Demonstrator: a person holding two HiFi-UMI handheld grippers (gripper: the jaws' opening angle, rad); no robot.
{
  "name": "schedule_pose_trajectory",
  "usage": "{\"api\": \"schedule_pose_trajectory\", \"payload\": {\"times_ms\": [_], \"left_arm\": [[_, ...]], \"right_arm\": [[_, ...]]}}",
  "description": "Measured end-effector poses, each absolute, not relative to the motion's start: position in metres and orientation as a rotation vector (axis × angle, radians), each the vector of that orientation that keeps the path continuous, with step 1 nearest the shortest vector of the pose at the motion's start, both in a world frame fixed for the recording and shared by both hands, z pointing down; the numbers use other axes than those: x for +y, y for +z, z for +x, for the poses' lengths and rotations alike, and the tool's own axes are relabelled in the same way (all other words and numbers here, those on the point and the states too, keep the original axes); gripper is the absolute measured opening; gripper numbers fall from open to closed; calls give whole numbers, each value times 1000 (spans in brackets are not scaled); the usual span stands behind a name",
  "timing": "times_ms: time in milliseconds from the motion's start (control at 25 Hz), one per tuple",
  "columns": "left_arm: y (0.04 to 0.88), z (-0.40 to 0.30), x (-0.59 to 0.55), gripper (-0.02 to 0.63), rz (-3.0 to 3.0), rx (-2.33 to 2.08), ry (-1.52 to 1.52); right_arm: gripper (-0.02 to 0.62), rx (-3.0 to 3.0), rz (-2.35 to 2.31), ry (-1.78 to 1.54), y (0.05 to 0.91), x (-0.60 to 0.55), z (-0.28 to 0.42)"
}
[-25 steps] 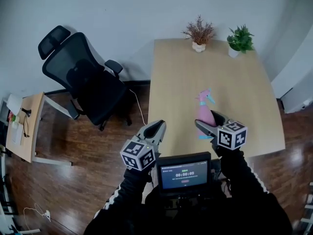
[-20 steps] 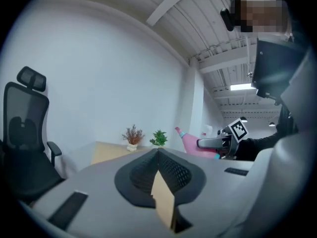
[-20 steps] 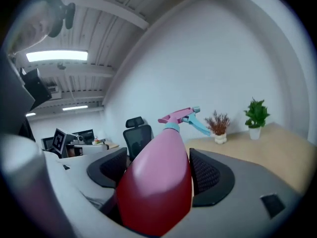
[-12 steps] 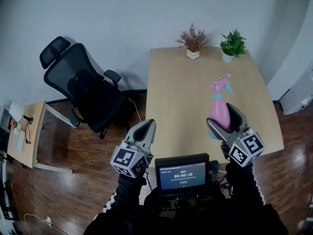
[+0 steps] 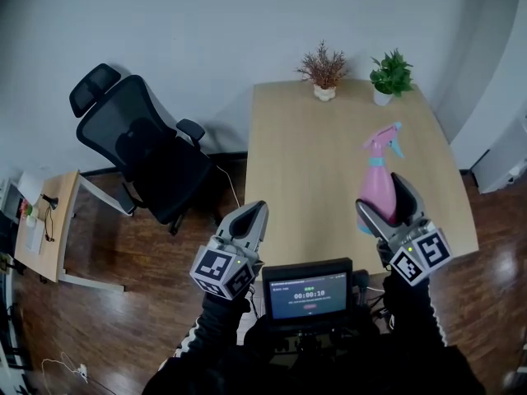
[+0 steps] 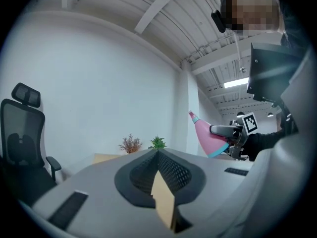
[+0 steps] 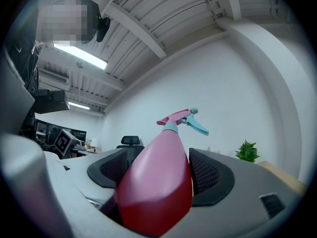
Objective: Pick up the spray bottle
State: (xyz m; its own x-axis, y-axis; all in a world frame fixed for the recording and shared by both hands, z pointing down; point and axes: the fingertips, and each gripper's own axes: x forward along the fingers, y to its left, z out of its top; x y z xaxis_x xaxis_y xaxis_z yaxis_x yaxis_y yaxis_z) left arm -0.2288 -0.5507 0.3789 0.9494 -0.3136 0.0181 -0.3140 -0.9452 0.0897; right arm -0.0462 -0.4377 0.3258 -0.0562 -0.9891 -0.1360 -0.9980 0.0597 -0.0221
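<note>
A pink spray bottle (image 5: 378, 186) with a pink head and light-blue trigger is lifted off the wooden table (image 5: 313, 163), held above its right side. My right gripper (image 5: 387, 202) is shut on the bottle's body. In the right gripper view the spray bottle (image 7: 161, 180) fills the gap between both padded jaws, nozzle tilted up and away. My left gripper (image 5: 249, 217) hovers at the table's near left edge, jaws shut together with nothing between them. The left gripper view shows the spray bottle (image 6: 208, 135) off to the right, in the right gripper (image 6: 229, 132).
Two small potted plants, a dried one (image 5: 324, 70) and a green one (image 5: 388, 76), stand at the table's far edge. A black office chair (image 5: 140, 151) is to the left on the wooden floor. A small side desk (image 5: 39, 237) sits far left. A screen (image 5: 307, 290) hangs below my grippers.
My right gripper has raised the spray bottle off the table and carried it right and upward. The left gripper stayed shut and shifted only slightly.
</note>
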Motion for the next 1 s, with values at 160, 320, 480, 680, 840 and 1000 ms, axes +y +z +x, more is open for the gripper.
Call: {"api": "schedule_pose_trajectory", "payload": {"times_ms": [160, 320, 480, 680, 840, 1000], "left_arm": [[378, -226, -548, 0, 3028, -522, 13], [378, -238, -552, 0, 3000, -549, 7], [377, -246, -554, 0, 2995, -576, 5], [372, -250, -556, 0, 3001, -571, -6], [372, -255, -560, 0, 3028, -609, 18], [367, -254, -559, 0, 3049, -597, -5]], "right_arm": [[396, 2197, -2092, 126, 329, -432, -37], [396, 2177, -2111, 117, 326, -431, -39], [395, 2189, -2111, 118, 326, -430, -41], [394, 2179, -2118, 108, 324, -431, -40], [394, 2205, -2111, 122, 326, -430, -42], [394, 2183, -2131, 118, 324, -431, -40]]}}
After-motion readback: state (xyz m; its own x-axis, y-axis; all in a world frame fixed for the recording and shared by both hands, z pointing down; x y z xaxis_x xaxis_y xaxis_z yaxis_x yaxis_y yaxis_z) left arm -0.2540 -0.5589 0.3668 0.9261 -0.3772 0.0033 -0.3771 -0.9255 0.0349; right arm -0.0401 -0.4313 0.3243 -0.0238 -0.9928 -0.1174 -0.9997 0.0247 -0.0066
